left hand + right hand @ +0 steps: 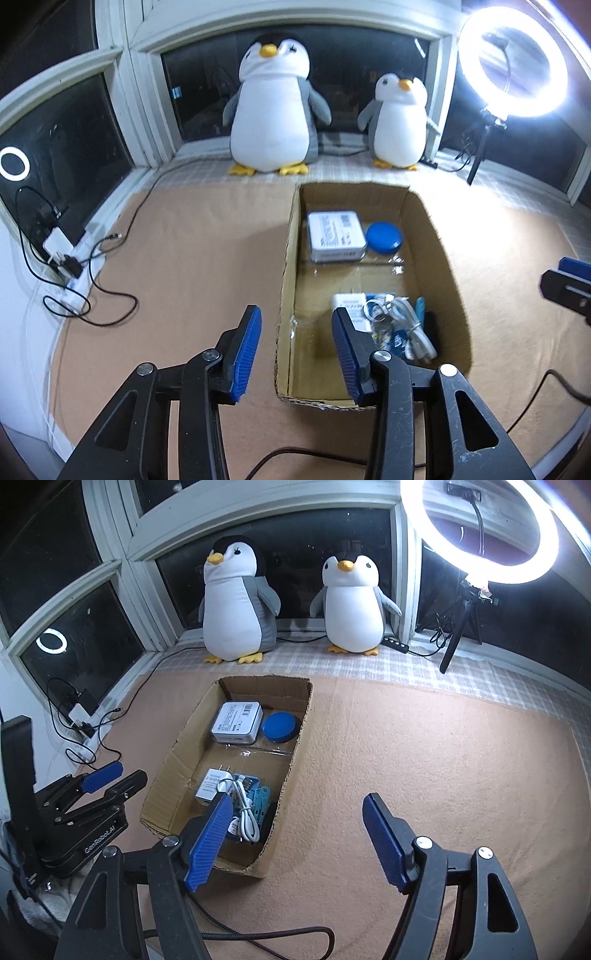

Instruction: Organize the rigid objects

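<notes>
Cardboard box [295,716] on tan mat [424,757], holding white tin [236,722], blue round lid [279,726], charger [211,784], coiled white cable [245,812]. Left gripper [295,350] and right gripper [291,834]: jaws open, empty. Two plush penguins [236,602] on windowsill, ring light [480,535] at right, dark windows.

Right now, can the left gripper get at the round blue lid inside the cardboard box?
Probably yes. The left gripper is open and empty, the cardboard box is open-topped, and the round blue lid lies uncovered beside the white rectangular box.
</notes>
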